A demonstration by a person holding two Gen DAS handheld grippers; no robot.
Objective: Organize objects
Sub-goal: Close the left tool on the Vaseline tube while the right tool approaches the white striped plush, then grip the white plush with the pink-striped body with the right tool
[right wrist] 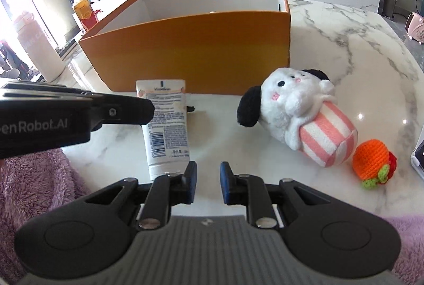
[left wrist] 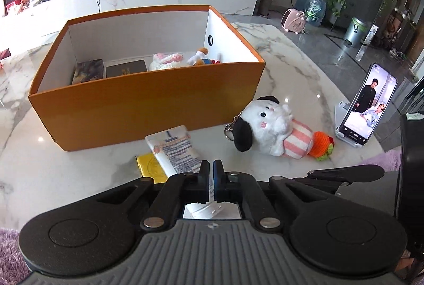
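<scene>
My left gripper [left wrist: 211, 165] is shut on a white lotion tube [left wrist: 176, 149], gripping its cap end; the tube points toward the orange box [left wrist: 148, 104]. The tube also shows in the right wrist view [right wrist: 165, 123], with the left gripper's body [right wrist: 79, 115] beside it. My right gripper [right wrist: 208, 168] is open and empty, low over the marble table, right of the tube's cap end. A white plush dog [right wrist: 299, 110] with black ears and a pink striped body lies right of it. An orange crochet toy [right wrist: 373, 160] lies beside the dog.
The box holds two small flat boxes [left wrist: 111, 70] and small plush toys [left wrist: 185, 59]. A yellow packet [left wrist: 149, 168] lies under the tube. A phone on a stand [left wrist: 367, 104] is at the table's right edge. The marble table [right wrist: 357, 46] is round-edged.
</scene>
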